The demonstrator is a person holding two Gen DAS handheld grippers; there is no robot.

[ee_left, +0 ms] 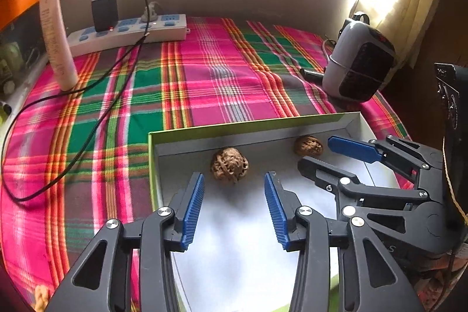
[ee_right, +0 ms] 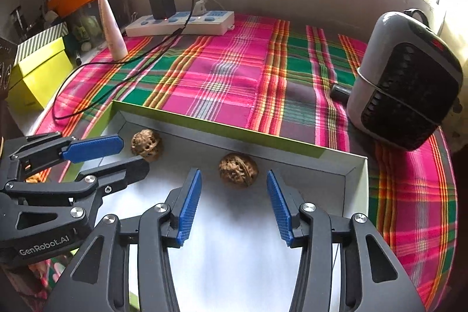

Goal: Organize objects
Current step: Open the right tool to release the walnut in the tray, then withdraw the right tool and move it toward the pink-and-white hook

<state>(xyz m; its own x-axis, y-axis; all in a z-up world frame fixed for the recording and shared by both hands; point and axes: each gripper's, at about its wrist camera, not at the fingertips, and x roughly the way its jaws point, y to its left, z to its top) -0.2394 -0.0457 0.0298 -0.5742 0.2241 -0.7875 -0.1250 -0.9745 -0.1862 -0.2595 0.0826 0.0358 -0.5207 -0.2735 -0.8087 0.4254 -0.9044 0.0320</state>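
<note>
Two brown walnuts lie inside a shallow box (ee_left: pixel 248 125) with a green outside and a pale floor, near its far wall. My left gripper (ee_left: pixel 234 175) is open, its blue pads apart over the box floor. The left walnut (ee_left: pixel 229 168) rests just beyond its fingertips, untouched. In the right wrist view my right gripper (ee_right: pixel 234 171) is also open, and the other walnut (ee_right: pixel 238 170) sits free just ahead of its tips. Each view shows the other gripper from the side: the right gripper (ee_left: pixel 314 152) by its walnut (ee_left: pixel 308 146), the left gripper (ee_right: pixel 134 151) by its walnut (ee_right: pixel 146 145).
A pink and green plaid cloth (ee_left: pixel 204 72) covers the surface. At the back lie a power strip (ee_left: pixel 128 31) with a black charger and a trailing cable (ee_left: pixel 87 107). A white tube (ee_left: pixel 57 40) stands at the left, a small heater (ee_left: pixel 359 60) at the right. A yellow-green box (ee_right: pixel 38 72) sits far left.
</note>
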